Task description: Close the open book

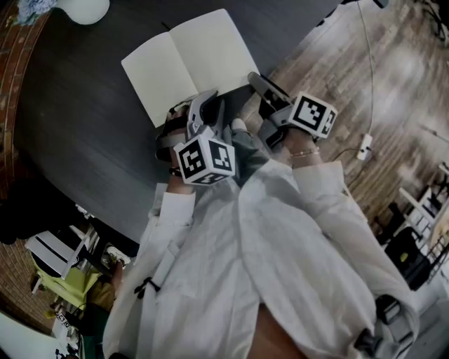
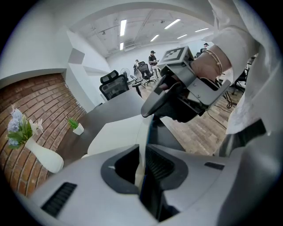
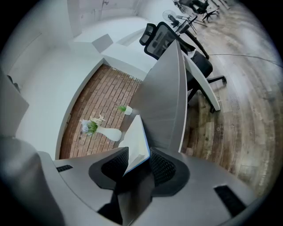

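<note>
An open book (image 1: pixel 189 59) with blank white pages lies on the dark round table (image 1: pixel 84 105). My left gripper (image 1: pixel 207 99) is at the book's near edge by the spine. In the left gripper view the left gripper (image 2: pixel 142 164) is shut on the book (image 2: pixel 119 134), its white pages and blue cover pinched between the pads. My right gripper (image 1: pixel 258 80) is at the book's near right corner. In the right gripper view that corner of the book (image 3: pixel 137 141) stands tilted up in the right gripper (image 3: pixel 137 165), which is shut on it. The right gripper (image 2: pixel 174 103) also shows close ahead of the left one.
A white vase (image 1: pixel 84 8) with flowers stands at the table's far side, also seen as the vase (image 2: pixel 42 156) on the left. A small potted plant (image 2: pixel 76 126) sits beyond it. Office chairs (image 2: pixel 115 86) stand behind the table. A cable with a plug (image 1: pixel 365 144) lies on the wood floor.
</note>
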Tool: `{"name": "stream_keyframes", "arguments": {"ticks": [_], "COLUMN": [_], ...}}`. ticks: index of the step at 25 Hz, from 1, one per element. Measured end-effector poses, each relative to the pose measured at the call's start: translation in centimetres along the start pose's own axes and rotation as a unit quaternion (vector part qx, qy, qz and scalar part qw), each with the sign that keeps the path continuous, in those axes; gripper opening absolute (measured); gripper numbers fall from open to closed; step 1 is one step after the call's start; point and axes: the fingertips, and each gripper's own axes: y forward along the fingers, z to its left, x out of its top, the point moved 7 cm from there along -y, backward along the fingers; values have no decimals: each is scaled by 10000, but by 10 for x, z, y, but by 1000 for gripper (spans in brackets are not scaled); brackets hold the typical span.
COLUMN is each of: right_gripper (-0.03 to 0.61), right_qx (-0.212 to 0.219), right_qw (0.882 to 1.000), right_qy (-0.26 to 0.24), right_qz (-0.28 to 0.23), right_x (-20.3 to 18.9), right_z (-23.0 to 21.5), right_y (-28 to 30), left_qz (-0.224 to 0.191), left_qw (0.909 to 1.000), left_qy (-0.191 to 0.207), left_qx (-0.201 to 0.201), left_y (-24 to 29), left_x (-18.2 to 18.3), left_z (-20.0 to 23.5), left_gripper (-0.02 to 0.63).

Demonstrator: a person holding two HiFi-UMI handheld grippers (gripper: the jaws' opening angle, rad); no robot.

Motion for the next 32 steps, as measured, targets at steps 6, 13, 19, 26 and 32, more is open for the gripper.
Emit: {"name": "stream_keyframes", "arguments": {"ticks": [6,13,19,26,32], "right_gripper": [142,46,31,29,29], "right_qx": [79,138,235,225,406], "right_qw": [9998,9996,9979,9895,9782], "right_qy": [-127,-258,-581,-1396,-1982], "right_qz": [122,1,131,314,468], "right_x": [3,5,5,17,16], "right_z": [1,8,23,46,65], "right_y": [5,-3,-4,-16,-19], "left_qz": [-18,28,-102,-117,-318], "left_qw": [10000,9998,9972,9888,9722], "left_qy": [-50,-215,-742,-1488,-2309], "left_qx": [7,53,-39,67,220], "left_y": [4,6,12,7,-13], "left_x": [-4,-8,-19,-10,-11], "left_z": [0,-2,-4,-3,1], "left_gripper": [52,52,54,54,54]}}
